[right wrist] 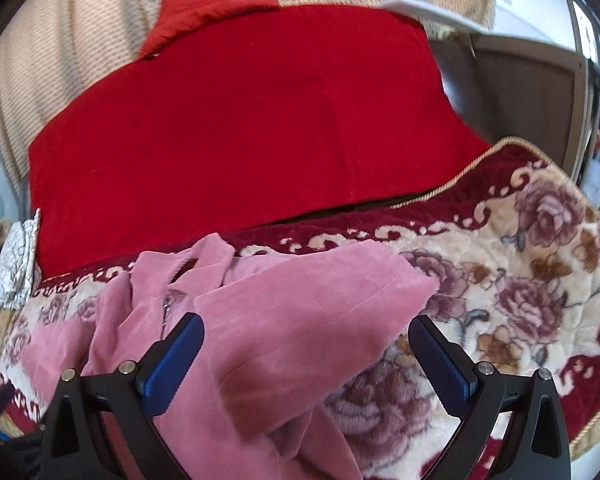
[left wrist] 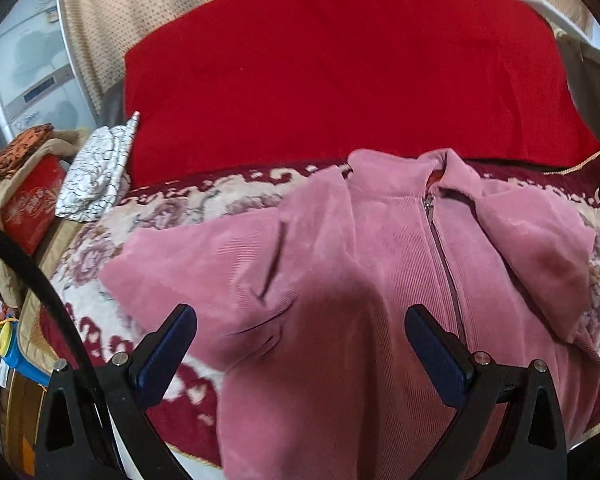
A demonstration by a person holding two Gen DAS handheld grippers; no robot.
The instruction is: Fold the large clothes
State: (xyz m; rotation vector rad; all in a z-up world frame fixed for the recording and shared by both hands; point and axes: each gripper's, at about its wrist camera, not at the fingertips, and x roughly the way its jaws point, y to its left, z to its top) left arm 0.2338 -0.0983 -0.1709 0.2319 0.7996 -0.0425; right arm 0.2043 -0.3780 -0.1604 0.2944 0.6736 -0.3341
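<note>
- Pink jacket [left wrist: 340, 280] lies on floral blanket [left wrist: 204, 208], zip [left wrist: 446, 264] closed, collar toward red cushion [left wrist: 332, 80].
- Left gripper [left wrist: 300, 344] spread above jacket body; crate [left wrist: 28, 208] seen only here.
- Right gripper [right wrist: 306, 354] spread over folded-in sleeve [right wrist: 312, 300]; bare blanket beyond.

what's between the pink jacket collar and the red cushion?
In both wrist views, a strip of the floral blanket's dark red scroll border lies between the pink jacket's collar and the red cushion; nothing else there.
</note>
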